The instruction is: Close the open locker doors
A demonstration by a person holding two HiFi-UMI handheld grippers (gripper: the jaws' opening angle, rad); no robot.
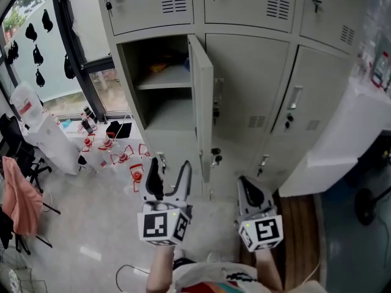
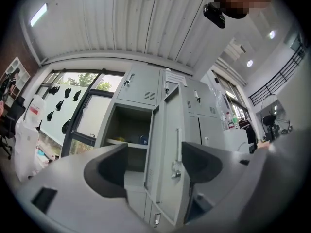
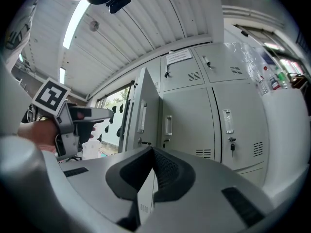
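Note:
A bank of grey lockers point(image 1: 256, 96) faces me. One tall door point(image 1: 201, 99) stands swung out, edge-on to me, showing a compartment with a shelf point(image 1: 164, 77) and small items on it. My left gripper point(image 1: 168, 179) is low in front of that door, open and empty. In the left gripper view the door point(image 2: 170, 144) shows through the gap of the left gripper point(image 2: 155, 168). My right gripper point(image 1: 250, 191) sits to the right, shut on nothing. The right gripper point(image 3: 151, 165) points at the door's outer face point(image 3: 145, 108), some way off.
The neighbouring locker doors point(image 1: 305, 90) are closed, some with keys. A window point(image 1: 36, 47) and dark frame are at left. On the floor are red items point(image 1: 122, 157), a white bag point(image 1: 46, 133) and a pink cloth point(image 1: 18, 194). A white cabinet point(image 1: 342, 139) stands at right.

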